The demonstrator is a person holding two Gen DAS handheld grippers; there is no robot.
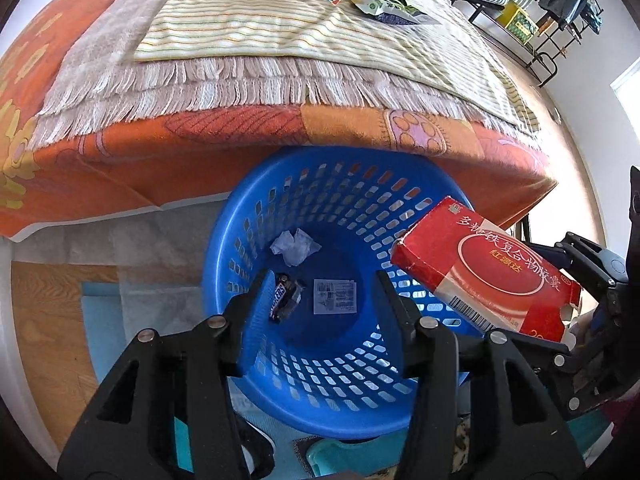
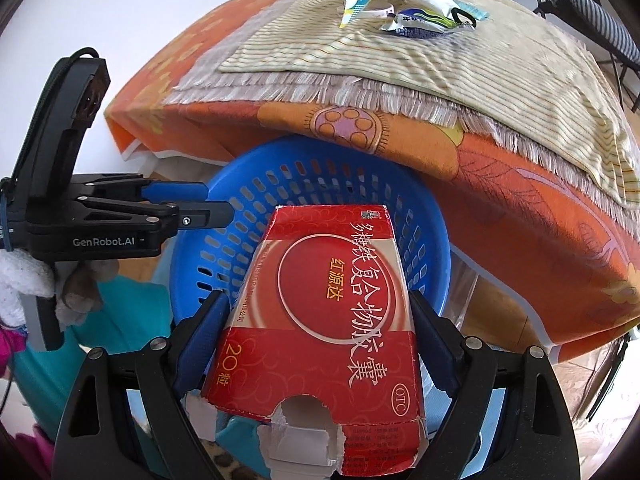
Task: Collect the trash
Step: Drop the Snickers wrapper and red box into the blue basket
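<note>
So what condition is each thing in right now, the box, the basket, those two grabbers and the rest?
red medicine box: torn open at one end, clamped over the basket.
blue basket: upright by the table, holding trash.
crumpled tissue: in the basket.
Snickers wrapper: in the basket.
paper slip: flat on the basket bottom.
right gripper: jaws shut on the box.
left gripper: jaws open, empty.
wrappers: on the table.

A bed (image 1: 120, 168) fills most of both views, covered with an orange patterned sheet (image 2: 520, 216), a fringed beige blanket (image 1: 192, 92) and a striped cream cloth (image 1: 256, 28) on top. White walls (image 2: 120, 8) stand behind it. A black metal rack (image 1: 556, 20) hung with clothes stands at the far side, daylight coming from a window (image 1: 628, 80) beside it. Wood flooring (image 1: 52, 340) shows below
</note>
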